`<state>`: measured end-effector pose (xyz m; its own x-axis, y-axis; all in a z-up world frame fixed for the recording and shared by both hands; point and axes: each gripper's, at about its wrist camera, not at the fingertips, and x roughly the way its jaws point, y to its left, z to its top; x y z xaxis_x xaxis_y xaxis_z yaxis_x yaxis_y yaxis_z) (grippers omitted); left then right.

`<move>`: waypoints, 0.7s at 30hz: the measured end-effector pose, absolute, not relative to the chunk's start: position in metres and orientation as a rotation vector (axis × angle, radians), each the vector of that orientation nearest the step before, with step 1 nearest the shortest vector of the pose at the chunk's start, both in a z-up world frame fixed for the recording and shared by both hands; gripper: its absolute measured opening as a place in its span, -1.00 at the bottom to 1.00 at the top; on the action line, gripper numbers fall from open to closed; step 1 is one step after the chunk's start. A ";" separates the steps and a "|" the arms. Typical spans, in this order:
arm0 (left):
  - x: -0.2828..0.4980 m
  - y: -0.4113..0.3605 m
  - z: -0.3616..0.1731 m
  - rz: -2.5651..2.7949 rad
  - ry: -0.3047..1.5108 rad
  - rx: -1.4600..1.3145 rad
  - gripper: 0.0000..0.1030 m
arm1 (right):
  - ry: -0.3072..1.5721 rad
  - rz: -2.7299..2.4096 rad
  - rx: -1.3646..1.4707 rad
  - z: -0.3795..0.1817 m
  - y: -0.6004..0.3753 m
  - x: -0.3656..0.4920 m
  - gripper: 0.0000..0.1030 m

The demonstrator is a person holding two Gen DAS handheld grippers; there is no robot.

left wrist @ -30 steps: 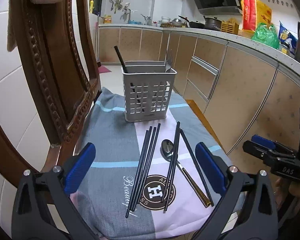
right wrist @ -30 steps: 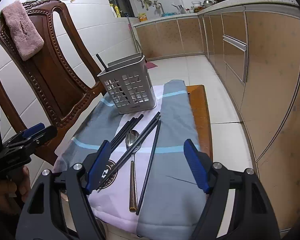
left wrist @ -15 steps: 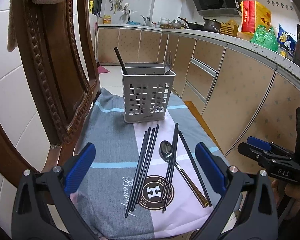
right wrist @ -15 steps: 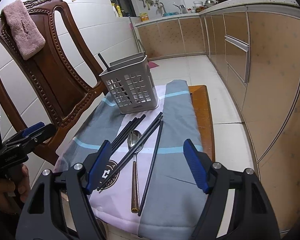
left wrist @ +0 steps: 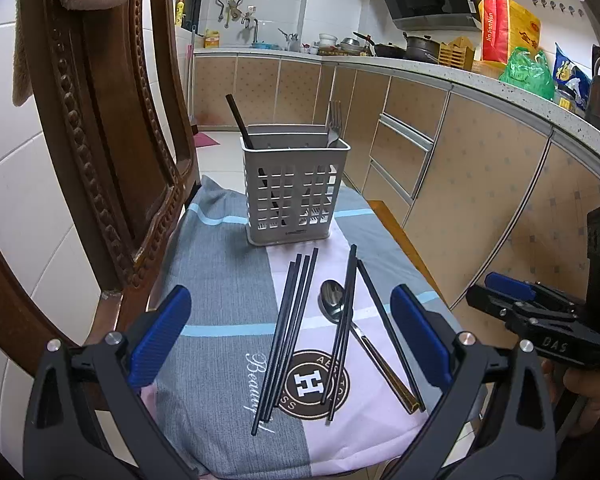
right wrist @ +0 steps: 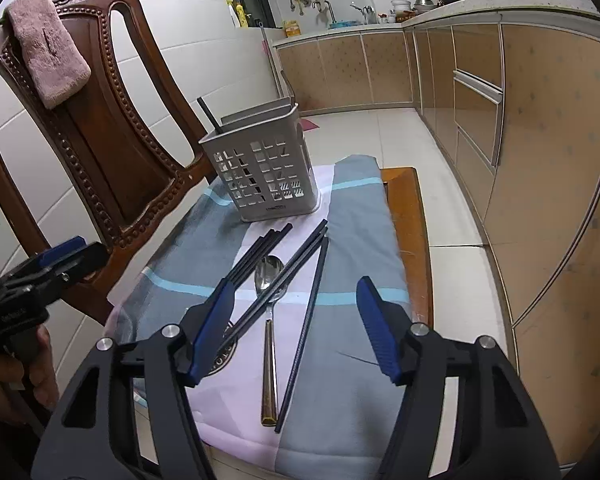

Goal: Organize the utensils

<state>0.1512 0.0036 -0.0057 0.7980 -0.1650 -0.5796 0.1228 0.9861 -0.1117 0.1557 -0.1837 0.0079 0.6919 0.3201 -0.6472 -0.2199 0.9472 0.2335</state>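
A grey slotted utensil basket stands at the far end of a cloth-covered chair seat; it also shows in the right wrist view. It holds a fork and a black stick. Several black chopsticks and a spoon with a gold handle lie on the cloth; the spoon also shows in the right wrist view. My left gripper is open and empty above the near chopsticks. My right gripper is open and empty above the spoon handle.
The carved wooden chair back with a pink towel rises on the left. Kitchen cabinets run along the right. The bare wooden seat edge shows beside the grey and pink cloth.
Both grippers have moved slightly forward toward the utensils. The right gripper has shifted a little over the spoon handle. Nothing on the cloth has moved.
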 end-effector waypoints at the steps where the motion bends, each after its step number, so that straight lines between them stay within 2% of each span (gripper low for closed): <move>1: 0.152 0.004 -0.006 -0.152 0.628 -0.073 0.92 | 0.763 0.299 0.138 0.005 -0.182 0.158 0.18; 4: 0.155 0.007 -0.006 -0.147 0.632 -0.089 0.92 | 0.861 0.303 0.128 -0.019 -0.171 0.177 0.06; 6: 0.156 0.007 -0.006 -0.146 0.635 -0.091 0.92 | 0.931 0.306 0.075 -0.039 -0.156 0.193 -0.18; 11: 0.158 0.007 -0.007 -0.141 0.642 -0.087 0.92 | 1.080 0.265 -0.042 -0.086 -0.135 0.225 -0.58; 14: 0.158 0.009 -0.007 -0.140 0.646 -0.093 0.92 | 1.076 0.265 -0.087 -0.089 -0.128 0.224 -0.80; 21: 0.156 0.009 -0.006 -0.146 0.652 -0.096 0.92 | 1.085 0.153 -0.013 -0.083 -0.165 0.218 -0.88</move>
<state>0.1562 0.0088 -0.0061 0.7849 -0.1653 -0.5972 0.1050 0.9853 -0.1348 0.2183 -0.1650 -0.0828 0.4578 0.1178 -0.8812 -0.1307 0.9893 0.0644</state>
